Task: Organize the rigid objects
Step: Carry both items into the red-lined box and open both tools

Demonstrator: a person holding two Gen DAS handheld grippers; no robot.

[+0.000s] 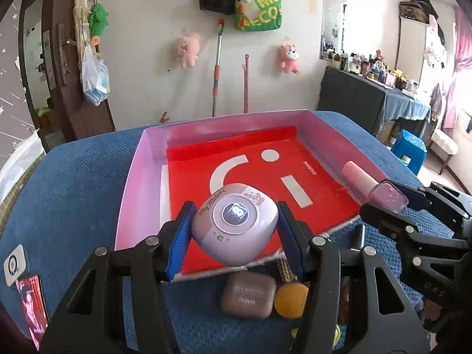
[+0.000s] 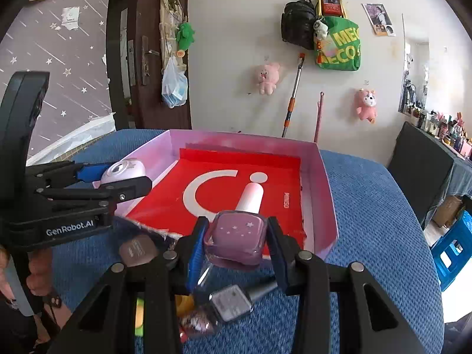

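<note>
Left gripper (image 1: 234,227): jaws pinching lilac case (image 1: 234,224), lower centre.
Right gripper (image 2: 236,243): jaws pinching polish bottle (image 2: 236,236), centre.
Tray (image 1: 135,183): behind both.

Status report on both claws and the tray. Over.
Left claw shut on lilac rounded earbud case. Right claw shut on purple glass nail-polish bottle. Pink-walled red-floored tray ahead, unobstructed.

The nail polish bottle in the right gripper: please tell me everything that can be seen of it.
The nail polish bottle is a square, clear, glass-looking bottle of mauve polish with small white stars and a long, pale pink, rounded cap. The right gripper holds it by two opposite sides, off the blue cloth, cap pointing away toward the pink box, at the box's near edge.
</note>
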